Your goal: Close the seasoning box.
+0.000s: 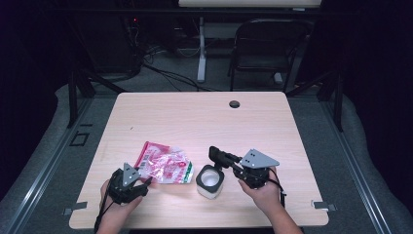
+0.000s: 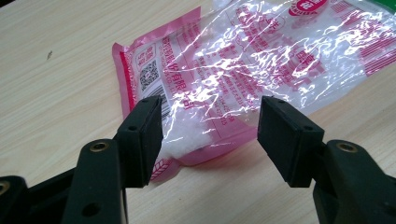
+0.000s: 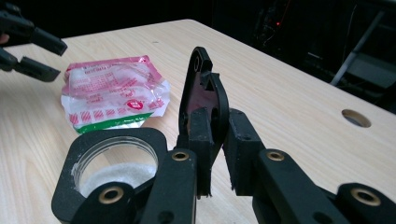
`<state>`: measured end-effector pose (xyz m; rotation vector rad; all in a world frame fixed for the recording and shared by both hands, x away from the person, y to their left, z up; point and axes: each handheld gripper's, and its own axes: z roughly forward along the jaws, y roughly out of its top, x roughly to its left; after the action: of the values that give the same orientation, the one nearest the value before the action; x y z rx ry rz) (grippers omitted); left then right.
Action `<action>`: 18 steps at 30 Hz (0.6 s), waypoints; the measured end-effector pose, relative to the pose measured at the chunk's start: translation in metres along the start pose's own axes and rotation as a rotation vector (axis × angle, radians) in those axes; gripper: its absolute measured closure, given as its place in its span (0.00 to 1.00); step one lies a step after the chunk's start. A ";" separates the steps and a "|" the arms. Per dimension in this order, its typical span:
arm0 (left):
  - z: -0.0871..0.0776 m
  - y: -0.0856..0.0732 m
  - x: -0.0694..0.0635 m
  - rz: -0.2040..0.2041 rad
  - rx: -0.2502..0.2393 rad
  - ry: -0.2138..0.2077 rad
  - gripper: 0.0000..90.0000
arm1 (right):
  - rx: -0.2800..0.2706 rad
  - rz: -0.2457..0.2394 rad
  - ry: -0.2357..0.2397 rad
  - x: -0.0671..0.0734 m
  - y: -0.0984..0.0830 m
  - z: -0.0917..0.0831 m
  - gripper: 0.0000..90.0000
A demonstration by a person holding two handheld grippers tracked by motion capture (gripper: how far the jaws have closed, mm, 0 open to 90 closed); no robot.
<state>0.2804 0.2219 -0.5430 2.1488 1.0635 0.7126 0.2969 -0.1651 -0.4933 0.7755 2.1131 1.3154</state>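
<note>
The crinkled pink-and-clear plastic pouch of white granules (image 2: 243, 60) lies flat on the pale wood bench (image 1: 195, 112) directly ahead of our left claw (image 1: 144, 184), whose jaws stand wide with the pouch's near corner between them, the pads not pressing on it. We judge the pouch light, soft and slippery, its contents free to shift; the stiffer sealed edge beside the barcode looks the best place to pinch.

Our right claw (image 3: 215, 140) is narrowed on the hinged black flip lid (image 3: 203, 93) of the square black-topped clear jar (image 3: 112, 163), held upright; the jar sits just left of that claw, and we judge it rigid and fairly steady.

The left claw's view gives the pouch's print and the granules heaped at its near end. The right claw's view looks into the jar mouth, where some white granules already lie. The high view places pouch and jar side by side.
</note>
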 end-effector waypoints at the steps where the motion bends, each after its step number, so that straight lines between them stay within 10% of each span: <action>1: 0.000 0.000 0.000 -0.002 -0.001 0.001 0.45 | 0.002 -0.018 -0.007 0.002 0.000 0.000 0.91; 18: 0.001 0.000 0.002 -0.008 0.000 0.001 0.45 | -0.009 -0.040 0.013 0.014 0.002 -0.002 0.83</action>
<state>0.2825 0.2232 -0.5433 2.1428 1.0718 0.7102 0.2862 -0.1561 -0.4928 0.7185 2.1210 1.3113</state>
